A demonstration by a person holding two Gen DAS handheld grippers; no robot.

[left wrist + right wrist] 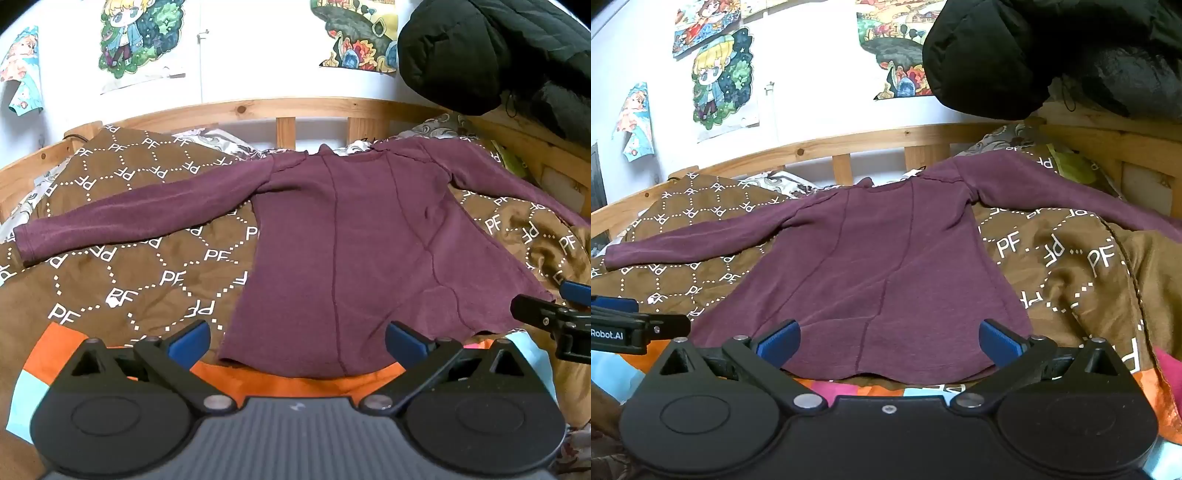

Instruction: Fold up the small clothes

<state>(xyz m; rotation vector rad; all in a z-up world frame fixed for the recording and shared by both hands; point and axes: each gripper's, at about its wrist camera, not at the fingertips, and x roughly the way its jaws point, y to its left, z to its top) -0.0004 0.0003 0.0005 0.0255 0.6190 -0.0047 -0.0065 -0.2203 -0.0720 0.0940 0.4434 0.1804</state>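
Left gripper (297,341) and right gripper (889,343): both jaws wide apart, holding nothing, hovering just short of the hem. Maroon long-sleeved knit top (343,240) lies flat on the brown PF-print blanket (122,280), sleeves spread out. No fold made yet; whole job remains.

Long-sleeved top (354,251) plain maroon, darker seam lines. Blanket (122,280) brown, white dotted hexagon grid, white "PF" letters. Puffer jacket (480,51) black. Bed frame (258,109) light wood. Gripper pads (777,341) blue, bodies black.
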